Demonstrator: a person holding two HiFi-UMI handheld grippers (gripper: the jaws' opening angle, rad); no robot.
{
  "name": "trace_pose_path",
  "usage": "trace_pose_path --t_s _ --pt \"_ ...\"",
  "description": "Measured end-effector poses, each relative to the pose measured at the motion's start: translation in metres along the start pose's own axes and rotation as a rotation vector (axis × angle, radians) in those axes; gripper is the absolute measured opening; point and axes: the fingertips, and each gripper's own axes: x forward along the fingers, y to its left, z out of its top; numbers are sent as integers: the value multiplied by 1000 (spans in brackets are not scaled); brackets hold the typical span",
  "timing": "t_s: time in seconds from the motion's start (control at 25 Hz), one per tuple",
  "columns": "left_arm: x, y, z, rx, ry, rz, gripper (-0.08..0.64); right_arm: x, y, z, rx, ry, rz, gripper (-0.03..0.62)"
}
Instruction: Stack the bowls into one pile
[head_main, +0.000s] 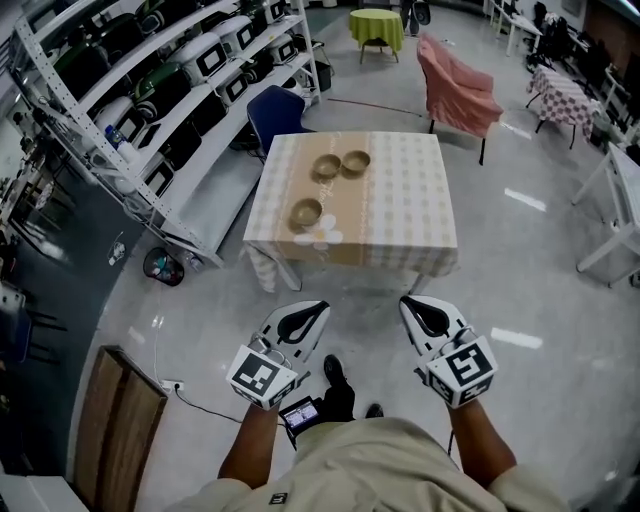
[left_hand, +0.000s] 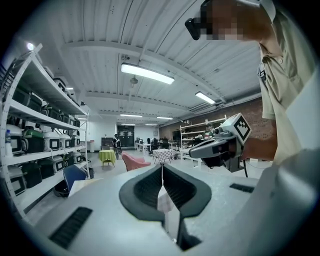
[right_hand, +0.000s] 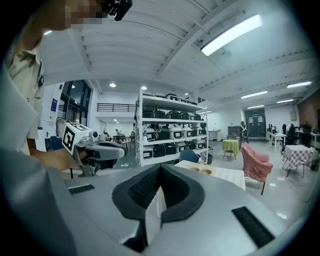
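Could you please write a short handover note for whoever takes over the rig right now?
Left gripper: shut, empty, in the air short of the table.
Right gripper: shut, empty, level with the other one.
Bowls: three, all separate on the table. The far-left bowl and far-right bowl sit side by side; the near bowl is closer, toward the left.
Done: nothing stacked.
Left: step up to the table and nest all three into one pile.
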Motion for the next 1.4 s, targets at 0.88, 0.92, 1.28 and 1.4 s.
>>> trace_pose_path --t_s 0.88,0.92,1.28,1.4 --pt "106 188 -4 1 11 -158 14 176 -95 35 25 21 -158 3" --pt "108 194 -2 4 6 -164 14 183 -98 38 24 20 -165 3" --pt "124 251 2 8 -13 -179 14 239 -112 60 -3 19 -185 3" --pt "130 270 -5 1 -1 -166 14 256 -126 65 -14 12 -189 3"
